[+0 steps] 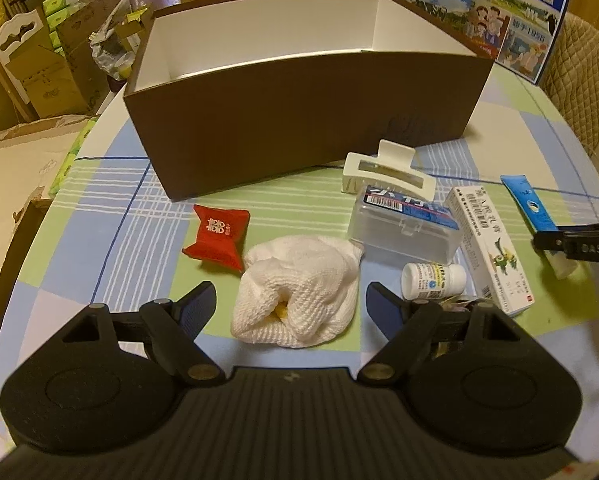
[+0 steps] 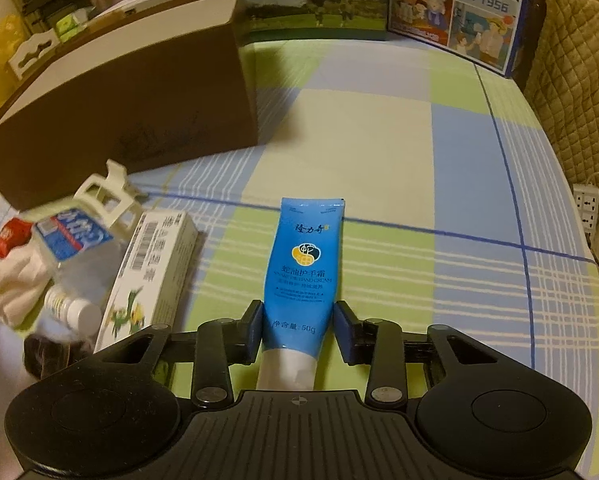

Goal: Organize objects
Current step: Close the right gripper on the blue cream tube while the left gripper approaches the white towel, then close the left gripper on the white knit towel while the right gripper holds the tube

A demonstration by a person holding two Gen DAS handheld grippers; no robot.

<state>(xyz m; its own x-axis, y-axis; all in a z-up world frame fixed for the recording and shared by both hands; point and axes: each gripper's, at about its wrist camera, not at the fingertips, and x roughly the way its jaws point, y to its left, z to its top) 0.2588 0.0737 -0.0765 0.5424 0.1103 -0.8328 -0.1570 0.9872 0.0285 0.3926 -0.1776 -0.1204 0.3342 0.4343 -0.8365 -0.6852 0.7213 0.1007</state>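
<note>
Brown box (image 1: 299,120): open-topped, white inside, nothing visible in the part of the interior that shows; at the far side of the checked surface (image 2: 439,160).

Loose items in front of box: red packet (image 1: 216,237), white cloth (image 1: 299,292), clear plastic case (image 1: 405,226), white hair clip (image 1: 387,170), small white bottle (image 1: 433,280), long white carton (image 1: 487,248), blue hand-cream tube (image 2: 304,264).

Left gripper (image 1: 290,303): fingers spread wide, holding nothing, either side of the cloth, seemingly just above it.

Right gripper (image 2: 299,328): fingers (image 2: 254,326) set either side of the tube's lower body near the cap end; left pad touching or nearly so, right pad with a sliver of gap. Not yet clamped, by appearance. Tube flat on surface, just right of the carton.

Step in hand, judged: pickup of tube, first item for the box.

Next move, judged: closing firmly on tube, lifting, carrying left and forward over the box rim, releasing inside. Soft tube, likely to squash or pivot under a pinch.
</note>
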